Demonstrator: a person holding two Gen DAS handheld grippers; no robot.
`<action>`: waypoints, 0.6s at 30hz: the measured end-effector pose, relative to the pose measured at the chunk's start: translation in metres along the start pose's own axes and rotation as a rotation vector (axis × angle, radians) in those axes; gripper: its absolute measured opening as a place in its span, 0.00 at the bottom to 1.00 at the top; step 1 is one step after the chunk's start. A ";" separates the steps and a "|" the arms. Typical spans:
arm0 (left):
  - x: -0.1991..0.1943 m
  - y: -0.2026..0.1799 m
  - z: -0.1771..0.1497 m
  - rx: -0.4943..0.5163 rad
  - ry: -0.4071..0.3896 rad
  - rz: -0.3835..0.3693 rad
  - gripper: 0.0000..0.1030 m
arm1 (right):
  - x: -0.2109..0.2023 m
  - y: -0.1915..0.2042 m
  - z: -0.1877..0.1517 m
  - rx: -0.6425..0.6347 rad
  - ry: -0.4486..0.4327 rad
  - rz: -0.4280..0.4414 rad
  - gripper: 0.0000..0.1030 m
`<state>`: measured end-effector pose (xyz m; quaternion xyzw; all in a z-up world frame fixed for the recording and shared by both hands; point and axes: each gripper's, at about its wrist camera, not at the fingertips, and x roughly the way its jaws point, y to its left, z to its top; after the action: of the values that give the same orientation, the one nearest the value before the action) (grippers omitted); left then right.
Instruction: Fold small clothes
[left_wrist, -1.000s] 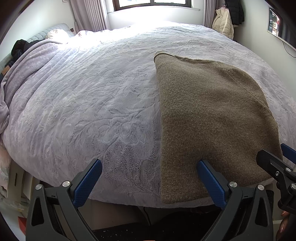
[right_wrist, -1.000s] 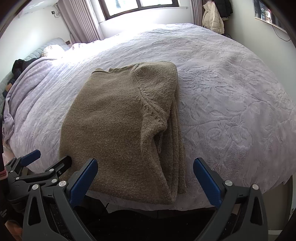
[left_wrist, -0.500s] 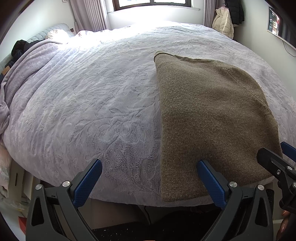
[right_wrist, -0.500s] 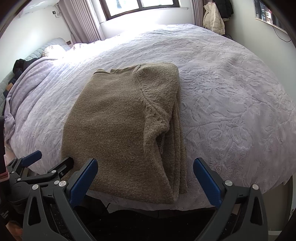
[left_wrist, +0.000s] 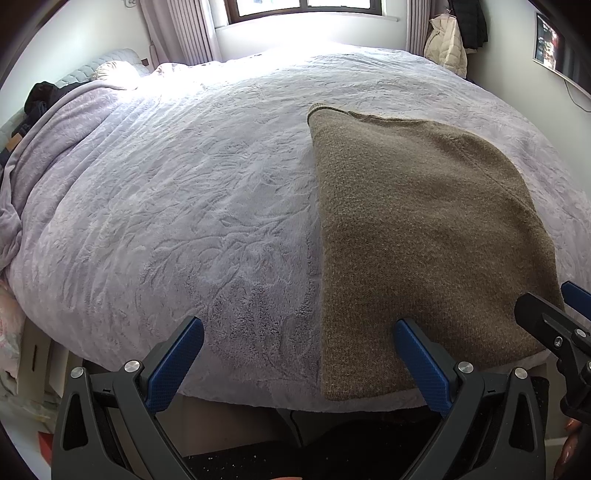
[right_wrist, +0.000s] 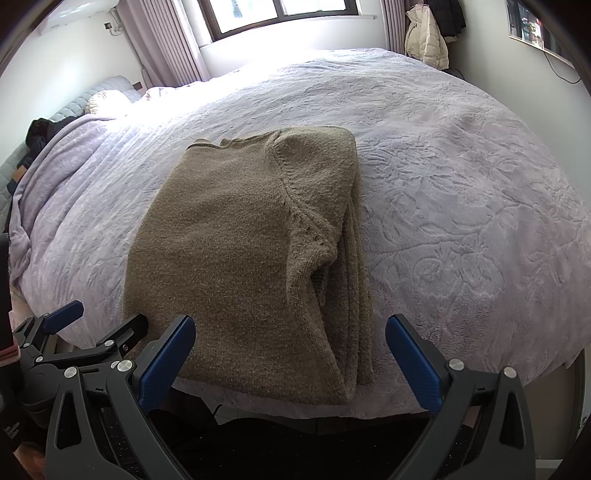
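Observation:
A folded olive-brown knitted sweater (left_wrist: 421, 229) (right_wrist: 251, 243) lies flat on the bed, its near hem at the mattress edge. Stacked fold layers show along its right side in the right wrist view. My left gripper (left_wrist: 299, 343) stands open just short of the bed edge; its right fingertip is over the sweater's near hem and the left one over bare cover. My right gripper (right_wrist: 291, 341) is open too, straddling the sweater's near right corner, with nothing held. Each view shows the other gripper: the right gripper (left_wrist: 557, 314) and the left gripper (right_wrist: 92, 325).
The bed cover (left_wrist: 192, 206) is a pale lilac embossed blanket. Dark clothes (left_wrist: 44, 99) lie by the headboard at the far left. Coats (right_wrist: 428, 33) hang at the back right, under a window with curtains. Boxes (left_wrist: 33, 365) stand on the floor at the left.
Both views have shifted very slightly; the sweater and both grippers stay where they were.

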<state>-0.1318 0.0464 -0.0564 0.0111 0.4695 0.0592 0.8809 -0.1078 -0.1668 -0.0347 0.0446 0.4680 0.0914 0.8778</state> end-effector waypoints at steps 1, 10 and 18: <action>0.000 0.000 0.000 -0.001 0.000 0.000 1.00 | 0.000 0.001 0.000 0.000 0.000 0.000 1.00; 0.000 0.000 0.000 -0.004 0.002 -0.002 1.00 | 0.000 0.000 -0.001 0.004 0.002 0.000 1.00; 0.001 0.000 0.000 -0.013 -0.003 -0.003 1.00 | 0.001 -0.001 -0.001 0.006 0.004 -0.001 1.00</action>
<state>-0.1317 0.0465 -0.0571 0.0048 0.4677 0.0607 0.8818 -0.1082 -0.1674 -0.0357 0.0471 0.4702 0.0898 0.8767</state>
